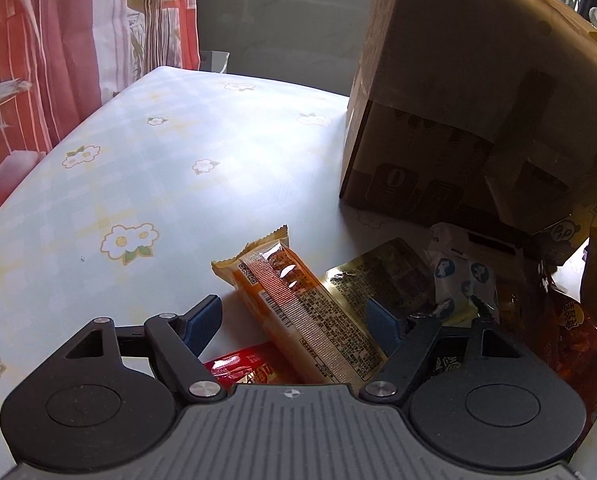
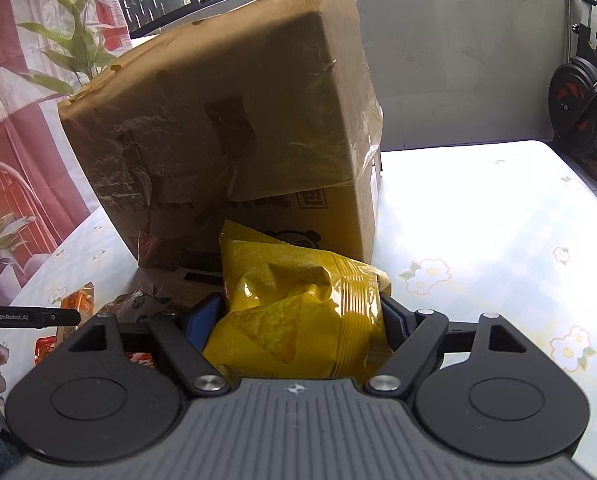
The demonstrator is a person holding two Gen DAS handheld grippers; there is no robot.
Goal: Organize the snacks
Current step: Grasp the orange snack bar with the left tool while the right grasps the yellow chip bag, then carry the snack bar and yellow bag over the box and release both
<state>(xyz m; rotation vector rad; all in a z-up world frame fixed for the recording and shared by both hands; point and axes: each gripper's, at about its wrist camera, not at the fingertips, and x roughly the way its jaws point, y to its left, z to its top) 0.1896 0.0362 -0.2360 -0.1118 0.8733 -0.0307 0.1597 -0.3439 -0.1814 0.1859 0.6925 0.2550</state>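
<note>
While the right gripper point(image 2: 300, 322) has its jaws pressed on the yellow chip bag point(image 2: 298, 316) w/ the cardboard box point(image 2: 226, 128) right behind, left gripper point(image 1: 296, 316) jaws stand wide astride the orange snack bar point(image 1: 298, 308) on the surface point(image 1: 138, 168), prob lining up a grab

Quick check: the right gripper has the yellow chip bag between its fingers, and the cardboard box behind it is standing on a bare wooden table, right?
Not quite. The right gripper does have the yellow chip bag between its fingers, but the cardboard box stands on a flower-print tablecloth, as the right wrist view shows.

Cardboard box point(image 1: 478, 92) blocks one to two o'clock; snack packets point(image 1: 310, 316) crowd below it; bare tablecloth point(image 1: 138, 168) lies open toward ten o'clock.
</note>
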